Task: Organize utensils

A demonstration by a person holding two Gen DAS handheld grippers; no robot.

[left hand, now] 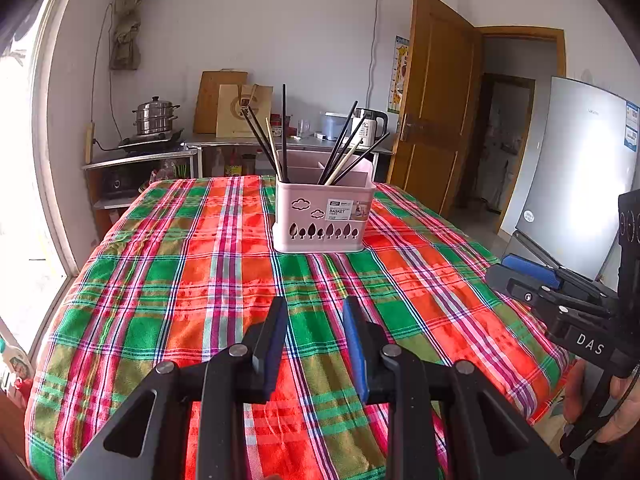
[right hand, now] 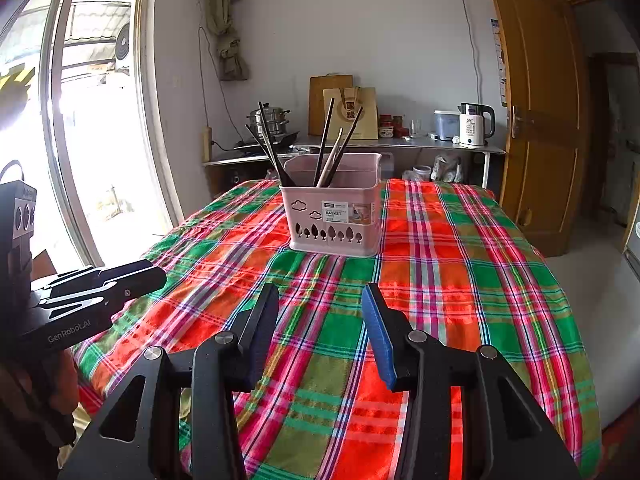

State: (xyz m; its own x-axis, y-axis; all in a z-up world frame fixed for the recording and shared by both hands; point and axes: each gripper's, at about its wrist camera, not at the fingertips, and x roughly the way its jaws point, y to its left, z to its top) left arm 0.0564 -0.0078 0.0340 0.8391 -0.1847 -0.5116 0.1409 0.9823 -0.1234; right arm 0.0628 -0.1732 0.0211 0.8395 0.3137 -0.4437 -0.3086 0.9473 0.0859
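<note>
To the left of both tools, bright daylight pours through a tall window (right hand: 92,120) with a pale frame. Beside it, against the white wall, a metal-topped counter (left hand: 168,152) carries a shiny stacked steel steamer pot (left hand: 155,117), a wooden cutting board (left hand: 214,98) and a tan paper bag (left hand: 240,110).

The left gripper (left hand: 316,312) hovers just above the table with its matte black angular arms; its jaws stand a narrow gap apart, one pad black, one blue, with only cloth showing between them. Straight ahead of it, well apart from its fingertips, sits the pink basket (left hand: 324,216), a smooth plastic rectangular caddy with cut-out clouds and trees on its front, a printed label and inner dividers. Dark chopsticks (left hand: 284,132) and a few pale wooden ones (left hand: 343,164) stand slanted in its compartments, fanning outward.

The right gripper (right hand: 320,304) hangs over the near part of the table, jaws parted wider, nothing between the pads; the basket is ahead of it too, near the table's far end.

The tablecloth (left hand: 200,280) is a woven plaid of red, green and pink, slightly rumpled. Further right stand a white electric kettle (right hand: 474,126), a brown wooden door (right hand: 540,120) and a grey refrigerator (left hand: 580,184).
</note>
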